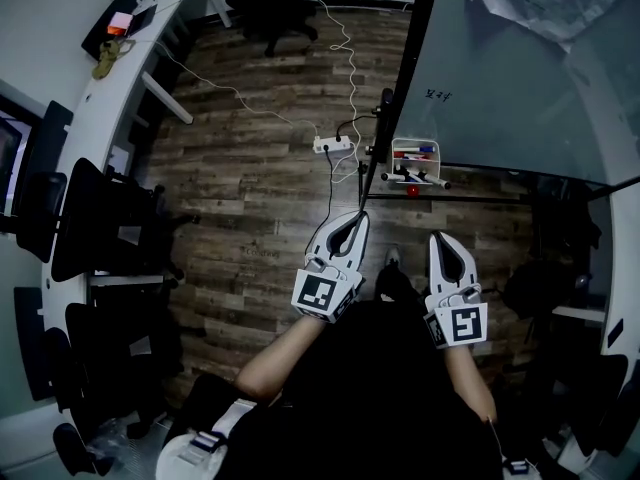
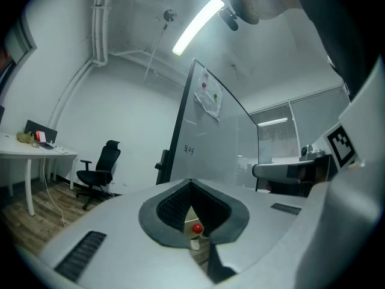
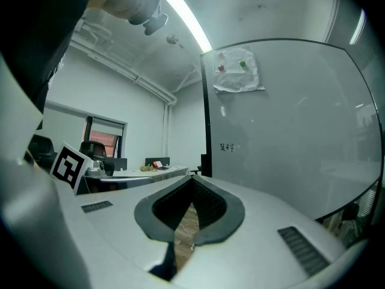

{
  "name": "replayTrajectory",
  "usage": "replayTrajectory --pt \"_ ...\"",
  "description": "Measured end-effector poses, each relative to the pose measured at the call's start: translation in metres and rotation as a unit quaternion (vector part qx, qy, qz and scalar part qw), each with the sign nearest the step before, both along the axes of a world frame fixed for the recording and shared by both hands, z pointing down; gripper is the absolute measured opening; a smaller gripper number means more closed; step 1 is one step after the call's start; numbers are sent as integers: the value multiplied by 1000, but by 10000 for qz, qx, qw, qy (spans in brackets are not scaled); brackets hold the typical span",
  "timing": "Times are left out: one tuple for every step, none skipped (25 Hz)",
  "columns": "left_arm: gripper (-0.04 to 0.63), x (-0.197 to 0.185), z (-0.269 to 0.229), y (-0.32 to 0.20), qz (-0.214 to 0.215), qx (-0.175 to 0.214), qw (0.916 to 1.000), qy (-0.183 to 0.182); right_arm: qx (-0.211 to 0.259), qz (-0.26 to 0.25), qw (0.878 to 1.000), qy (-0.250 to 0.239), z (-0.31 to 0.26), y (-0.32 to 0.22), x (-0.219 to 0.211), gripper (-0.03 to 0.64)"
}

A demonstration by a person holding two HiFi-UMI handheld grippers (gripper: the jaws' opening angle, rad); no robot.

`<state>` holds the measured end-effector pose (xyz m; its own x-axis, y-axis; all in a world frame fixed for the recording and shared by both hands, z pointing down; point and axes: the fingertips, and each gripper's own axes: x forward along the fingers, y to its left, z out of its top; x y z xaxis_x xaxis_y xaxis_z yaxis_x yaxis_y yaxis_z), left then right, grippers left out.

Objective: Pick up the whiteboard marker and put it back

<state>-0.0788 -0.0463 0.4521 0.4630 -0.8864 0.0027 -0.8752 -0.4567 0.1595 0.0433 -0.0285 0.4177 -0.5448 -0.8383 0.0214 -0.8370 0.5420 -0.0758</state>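
Observation:
Several whiteboard markers lie in a small white tray [image 1: 414, 155] on the ledge at the foot of the whiteboard [image 1: 500, 78]. One marker [image 1: 426, 177] rests across the ledge, with a red round magnet [image 1: 412, 190] just below it. My left gripper [image 1: 360, 215] is shut and empty, held level short of the tray. My right gripper [image 1: 438, 236] is beside it, also shut and empty. In the left gripper view the red magnet [image 2: 197, 227] shows through the gap behind the closed tips of the left gripper [image 2: 191, 182]. The right gripper [image 3: 194, 179] faces the whiteboard [image 3: 289, 131] edge.
A power strip [image 1: 333, 144] with trailing cables lies on the wooden floor left of the board's stand. A long white desk [image 1: 100, 118] runs down the left, with dark office chairs [image 1: 100, 228] beside it. Another office chair [image 1: 275, 3] stands at the back.

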Motion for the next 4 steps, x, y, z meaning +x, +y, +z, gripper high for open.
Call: replayTrajectory --pt "8 0 1 1 8 -7 10000 5 1 18 10000 -6 -1 0 1 14" --pt "8 1 1 2 8 -14 10000 15 0 39 10000 -11 -1 1 2 14" --pt "8 1 -1 3 5 -19 10000 26 -2 61 10000 -16 -2 1 4 14" --pt "8 2 -2 3 2 -24 10000 35 -4 83 10000 -21 -2 1 5 14"
